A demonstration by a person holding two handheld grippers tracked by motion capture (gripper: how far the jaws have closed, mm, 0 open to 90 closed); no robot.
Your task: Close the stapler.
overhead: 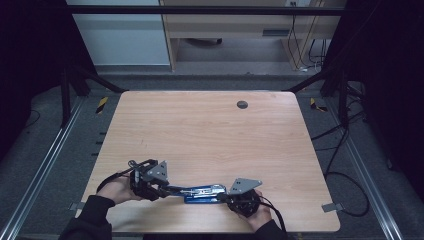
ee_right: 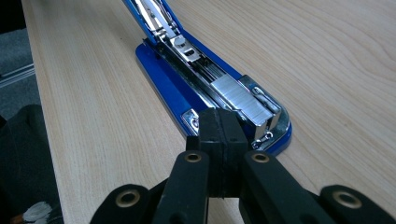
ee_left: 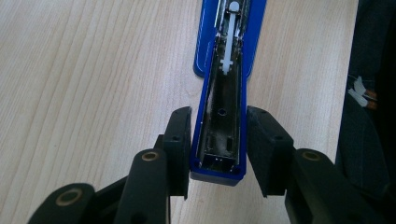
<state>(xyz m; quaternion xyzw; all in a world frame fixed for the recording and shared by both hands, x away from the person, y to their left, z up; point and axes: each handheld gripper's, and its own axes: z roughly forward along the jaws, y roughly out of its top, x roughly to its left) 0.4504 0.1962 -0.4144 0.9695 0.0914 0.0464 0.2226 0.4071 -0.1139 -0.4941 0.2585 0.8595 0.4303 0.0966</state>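
While the blue stapler (overhead: 202, 193) lies opened flat on the bench (overhead: 210, 130) near its front edge, my left fingers (ee_left: 177, 135) bracket its stiff, slick lid end — right fingers (ee_right: 219, 135) pressed together by the staples (ee_right: 243, 100) — hinged, grip the sides.

High view looks down; both claw views closely share the stapler (ee_left: 219, 116).

blue stapler (overhead: 202, 193) on wooden table (overhead: 210, 130), between left tongs (overhead: 161, 189), right tongs (overhead: 223, 196)

Wooden table (overhead: 210, 130), grey carpet floor (overhead: 60, 165), wooden desk (overhead: 240, 25) behind, dark surroundings.
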